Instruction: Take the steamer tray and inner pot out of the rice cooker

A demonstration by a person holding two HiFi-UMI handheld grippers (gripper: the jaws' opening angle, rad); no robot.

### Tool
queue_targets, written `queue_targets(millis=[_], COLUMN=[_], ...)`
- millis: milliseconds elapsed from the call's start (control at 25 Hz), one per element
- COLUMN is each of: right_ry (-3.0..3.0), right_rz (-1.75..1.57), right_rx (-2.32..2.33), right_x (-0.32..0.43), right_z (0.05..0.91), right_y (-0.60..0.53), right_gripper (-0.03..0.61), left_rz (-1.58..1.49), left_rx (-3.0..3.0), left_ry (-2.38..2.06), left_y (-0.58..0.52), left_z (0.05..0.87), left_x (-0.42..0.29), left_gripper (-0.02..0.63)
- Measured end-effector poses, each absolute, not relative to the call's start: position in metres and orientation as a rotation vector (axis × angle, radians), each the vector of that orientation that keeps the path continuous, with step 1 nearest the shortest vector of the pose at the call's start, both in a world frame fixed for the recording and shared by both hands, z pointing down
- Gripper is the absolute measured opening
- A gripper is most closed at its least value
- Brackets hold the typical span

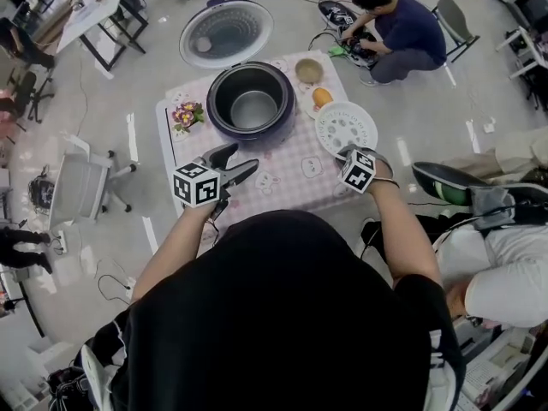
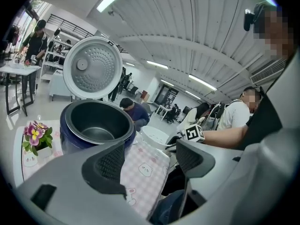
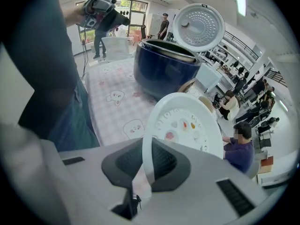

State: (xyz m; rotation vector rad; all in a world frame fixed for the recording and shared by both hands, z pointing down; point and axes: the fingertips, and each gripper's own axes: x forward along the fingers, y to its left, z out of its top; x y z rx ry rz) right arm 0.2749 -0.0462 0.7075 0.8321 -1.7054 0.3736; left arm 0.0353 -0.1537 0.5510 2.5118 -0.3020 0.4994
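Note:
The dark blue rice cooker (image 1: 253,101) stands on the checked tablecloth (image 1: 282,174) with its lid (image 1: 225,32) swung open. The dark inner pot (image 1: 254,110) sits inside it. The white perforated steamer tray (image 1: 346,128) is out of the cooker, to its right. My right gripper (image 1: 349,154) is shut on the tray's near rim (image 3: 146,161); the tray (image 3: 185,125) fills that view. My left gripper (image 1: 233,166) hangs open and empty in front of the cooker. In its own view the left gripper (image 2: 150,161) faces the cooker (image 2: 70,137) and pot (image 2: 96,121).
A small flower pot (image 1: 187,115) stands left of the cooker. Behind the tray are a bowl (image 1: 309,71) and a plate with an orange item (image 1: 322,98). A person (image 1: 390,24) crouches beyond the table, another sits at the right, and a chair (image 1: 81,187) stands left.

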Motion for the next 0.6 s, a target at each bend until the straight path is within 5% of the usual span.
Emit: queue_targets(millis=[600], right_ry=[-1.704], right_rz=[0.450], right_rx=[0.827], right_x=[0.258], right_z=[0.792], right_y=[-0.028], right_gripper=[0.035], left_rz=[0.503], left_rx=[2.488], left_ry=[-0.370], left_y=[-0.158], left_z=[0.564], left_x=[0.013], left_gripper=[0.362])
